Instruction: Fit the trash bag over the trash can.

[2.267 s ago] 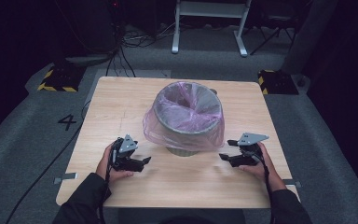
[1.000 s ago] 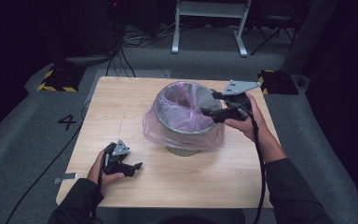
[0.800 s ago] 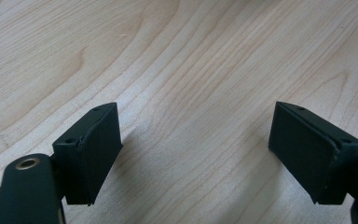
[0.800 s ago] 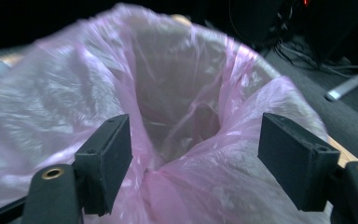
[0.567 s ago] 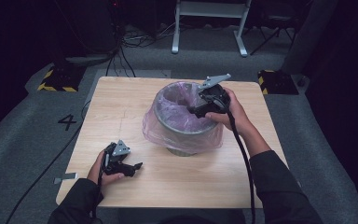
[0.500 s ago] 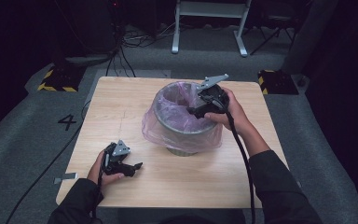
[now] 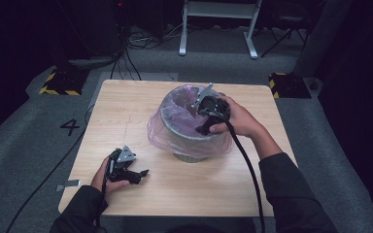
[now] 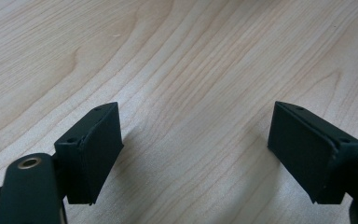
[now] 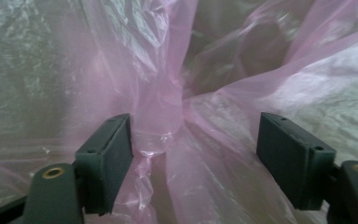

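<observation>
A grey metal bin point(image 7: 192, 156) lined with a thin pink plastic bag point(image 7: 159, 132) stands in the middle of the wooden table point(image 7: 126, 109). My right gripper point(image 7: 199, 116) reaches down into the bin's mouth from the right. In the right gripper view its jaws point(image 9: 193, 116) stand wide and have just been closing slightly. A bunched fold of the pink bag point(image 9: 161, 107) rises between them, beside the left pad and not pinched. My left gripper point(image 7: 141, 174) rests low at the table's front left, open, with bare wood point(image 8: 191, 60) between its jaws point(image 8: 193, 105).
A white metal frame point(image 7: 218, 19) and cables lie on the floor beyond the table. Yellow-black striped blocks point(image 7: 58, 82) point(image 7: 289, 85) sit by the far corners. A strip of tape point(image 7: 68, 185) lies at the table's front left corner.
My right hand has swung from the front right, up over the bin's right rim, then left and down into the bin. The left hand has stayed at the front left.
</observation>
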